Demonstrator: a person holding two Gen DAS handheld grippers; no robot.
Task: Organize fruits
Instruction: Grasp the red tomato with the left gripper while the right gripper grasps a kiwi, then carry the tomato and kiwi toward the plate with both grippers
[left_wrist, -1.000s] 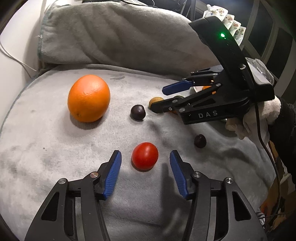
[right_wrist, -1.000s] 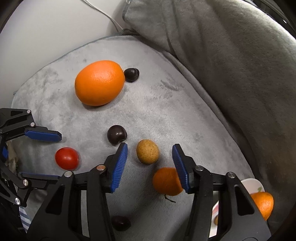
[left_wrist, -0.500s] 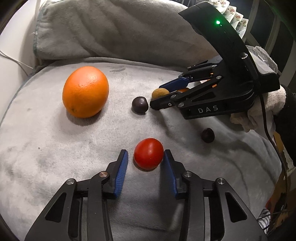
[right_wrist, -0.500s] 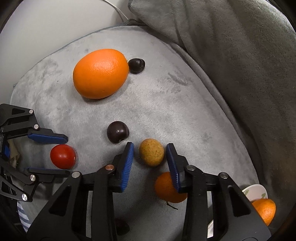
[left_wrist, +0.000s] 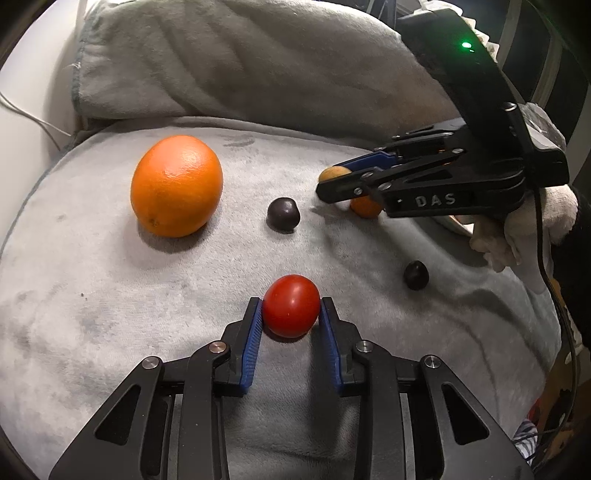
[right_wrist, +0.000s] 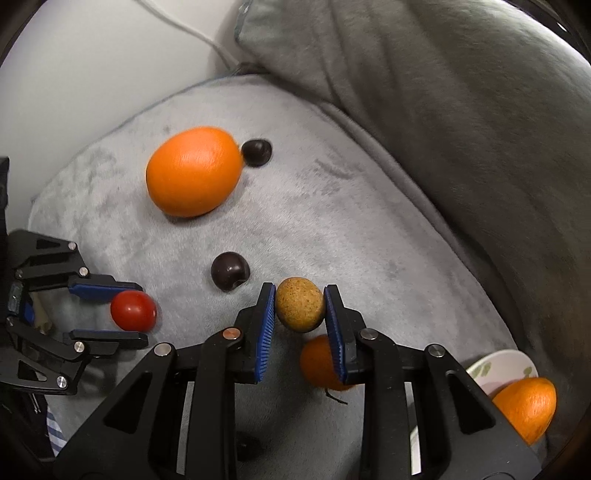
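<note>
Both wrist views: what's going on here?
A person with a gripper in each hand is sorting fruit on a grey cushion. The left gripper is closing on a red tomato, pads against its sides. The right gripper is shut on a small brown fruit. Both fruits are about at the cushion. A big orange and dark round fruits lie loose; another orange sits on a plate.

On the blanket (left_wrist: 92, 314): tomato (left_wrist: 291, 305) nearest, between the left gripper (left_wrist: 291, 314) pads; large orange (left_wrist: 176, 185) behind to the left; dark fruit (left_wrist: 282, 218) behind; another dark fruit (left_wrist: 416, 275) right.
</note>
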